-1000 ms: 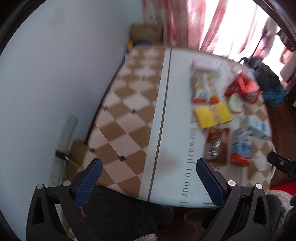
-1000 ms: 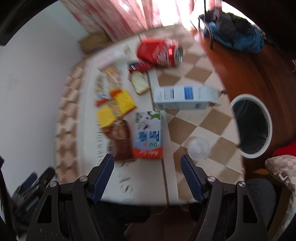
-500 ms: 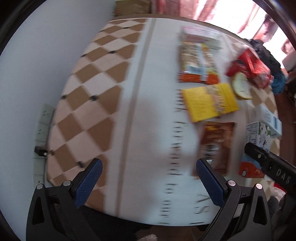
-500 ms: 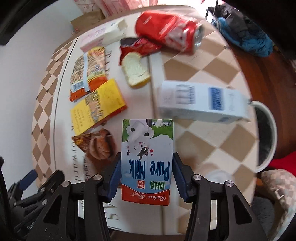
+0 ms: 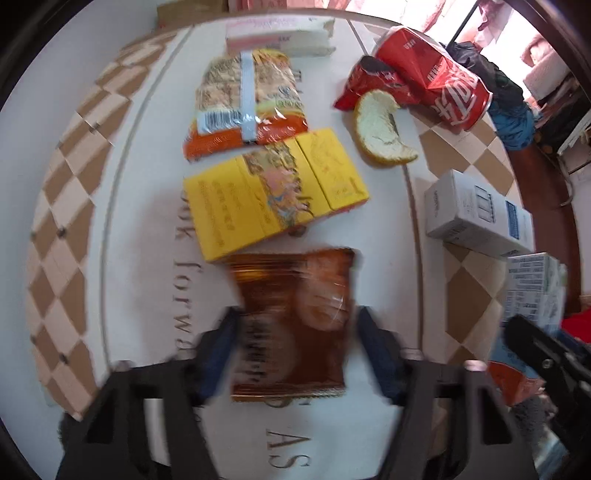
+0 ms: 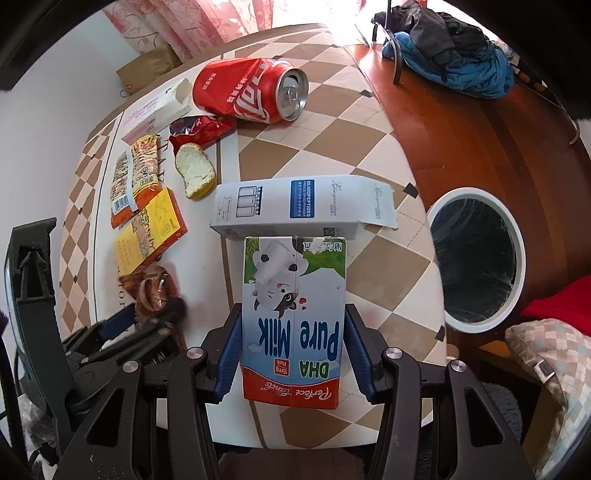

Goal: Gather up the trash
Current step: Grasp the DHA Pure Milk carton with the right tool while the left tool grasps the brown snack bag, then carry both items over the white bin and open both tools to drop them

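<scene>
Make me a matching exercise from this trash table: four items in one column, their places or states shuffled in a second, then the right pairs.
1. milk carton
2. brown wrapper
3. cola can
4. bin

A. dented, lying on its side
B. between the right gripper's fingers
C. on the floor beside the table
D. between the left gripper's fingers

Pairs: 1-B, 2-D, 3-A, 4-C

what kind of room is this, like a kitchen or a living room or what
Probably a lived-in room at home, perhaps a living or dining area; which one is unclear. Pink floral curtains hang at a bright window, clothes are heaped on a wooden floor, and a table with a checked cloth carries food packaging.
</scene>
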### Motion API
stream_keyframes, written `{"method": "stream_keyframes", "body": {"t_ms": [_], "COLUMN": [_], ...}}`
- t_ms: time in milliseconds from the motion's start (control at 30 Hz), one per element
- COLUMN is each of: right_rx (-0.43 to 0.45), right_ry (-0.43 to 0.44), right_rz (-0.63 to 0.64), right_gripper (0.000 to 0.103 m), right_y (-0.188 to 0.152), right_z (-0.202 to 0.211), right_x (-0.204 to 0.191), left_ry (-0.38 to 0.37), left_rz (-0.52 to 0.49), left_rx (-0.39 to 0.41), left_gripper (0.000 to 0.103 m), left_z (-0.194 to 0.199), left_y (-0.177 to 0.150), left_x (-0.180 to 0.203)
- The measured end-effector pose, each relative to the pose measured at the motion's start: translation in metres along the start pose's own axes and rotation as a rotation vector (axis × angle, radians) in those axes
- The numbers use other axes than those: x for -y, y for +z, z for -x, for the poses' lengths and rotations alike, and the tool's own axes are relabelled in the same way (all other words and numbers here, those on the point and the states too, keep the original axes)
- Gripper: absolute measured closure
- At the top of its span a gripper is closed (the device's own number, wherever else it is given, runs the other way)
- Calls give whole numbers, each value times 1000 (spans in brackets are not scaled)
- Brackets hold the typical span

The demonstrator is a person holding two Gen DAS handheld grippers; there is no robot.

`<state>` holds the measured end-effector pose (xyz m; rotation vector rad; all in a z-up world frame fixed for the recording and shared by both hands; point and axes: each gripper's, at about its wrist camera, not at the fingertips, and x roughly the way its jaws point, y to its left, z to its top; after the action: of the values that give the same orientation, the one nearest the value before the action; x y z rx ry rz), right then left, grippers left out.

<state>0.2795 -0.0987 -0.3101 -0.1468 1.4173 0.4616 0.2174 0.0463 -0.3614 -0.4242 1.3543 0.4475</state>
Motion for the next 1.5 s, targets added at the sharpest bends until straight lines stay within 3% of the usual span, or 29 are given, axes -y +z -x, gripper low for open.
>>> {"method": "stream_keyframes", "body": {"t_ms": [133, 333, 467, 667, 867, 1000, 1167, 1300, 1500], "right_rx": [16, 42, 100, 225, 313, 326, 263, 175, 76], "right_ry": [-1, 30, 66, 114, 100, 40, -12, 10, 28], "right_rz": [13, 20, 31, -2, -100, -185, -304, -378, -441], "right_gripper": [49, 49, 49, 49, 49, 49, 49, 50, 50], "right_y": [-2, -9, -16, -21, -22, -23, -23, -20, -12], "right_z": [3, 15, 43, 113, 173, 181, 141, 81, 2], "right_x": [-2, -3, -1, 42, 129, 202, 287, 336, 375], "left_ry": [6, 58, 81, 52, -67, -154, -234, -242, -209], "left_rz": [7, -9, -34, -86, -196, -295, -385, -430, -490], "left_rx": [25, 125, 243, 403, 475, 452, 355, 262, 163], "left_gripper": [70, 71, 71, 71, 71, 71, 71, 71, 70], "left_z": [9, 58, 112, 177, 218, 207, 158, 105, 44], "left_y": [-1, -13, -22, -22, -18, -7, 3, 8, 11], "left_x": [-8, -29, -25, 13, 91, 164, 250, 303, 351]}}
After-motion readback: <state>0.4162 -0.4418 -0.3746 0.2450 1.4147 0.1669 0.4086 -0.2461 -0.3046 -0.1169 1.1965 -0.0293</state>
